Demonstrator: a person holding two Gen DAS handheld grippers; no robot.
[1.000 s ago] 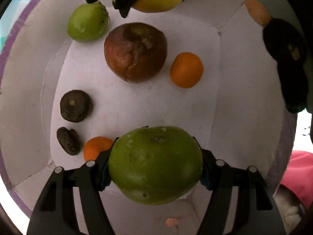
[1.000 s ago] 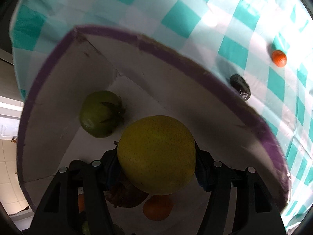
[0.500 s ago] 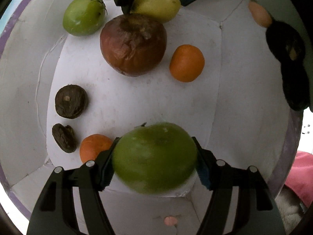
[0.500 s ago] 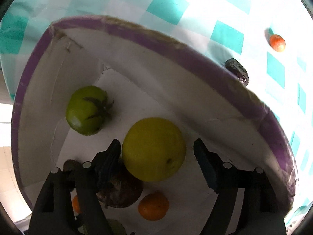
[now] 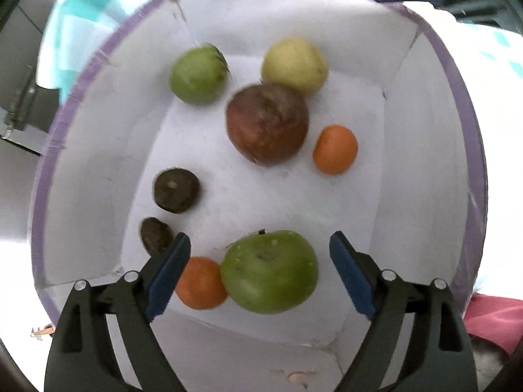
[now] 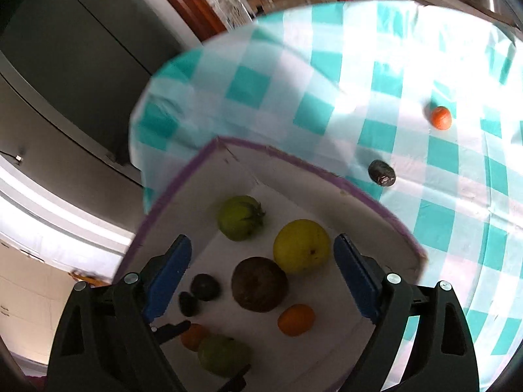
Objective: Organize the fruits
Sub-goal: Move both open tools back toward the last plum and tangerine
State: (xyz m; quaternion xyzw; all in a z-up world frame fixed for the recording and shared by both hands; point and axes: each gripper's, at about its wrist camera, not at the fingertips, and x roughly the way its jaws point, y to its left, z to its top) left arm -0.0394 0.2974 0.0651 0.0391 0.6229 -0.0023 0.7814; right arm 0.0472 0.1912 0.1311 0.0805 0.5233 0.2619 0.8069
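A white box with a purple rim (image 5: pixel 98 62) (image 6: pixel 376 199) holds several fruits. A big green apple (image 5: pixel 269 271) lies near its front wall beside a small orange (image 5: pixel 201 282). My left gripper (image 5: pixel 258 271) is open above the apple, not touching it. A yellow fruit (image 6: pixel 302 246) (image 5: pixel 294 65) lies at the box's far side next to a brown fruit (image 5: pixel 268 124). My right gripper (image 6: pixel 261 268) is open and empty above it. A green tomato (image 6: pixel 240 217), another orange (image 5: pixel 335 150) and two dark fruits (image 5: pixel 176 189) also lie in the box.
The box stands on a teal and white checked tablecloth (image 6: pixel 327 81). A small orange (image 6: pixel 440 117) and a dark fruit (image 6: pixel 381 172) lie loose on the cloth beyond the box. A pink cloth (image 5: pixel 493 317) shows at the right.
Both grippers opened and let go of their fruits: the green apple and the yellow fruit now lie in the box. Both grippers have drawn back and up from the box.
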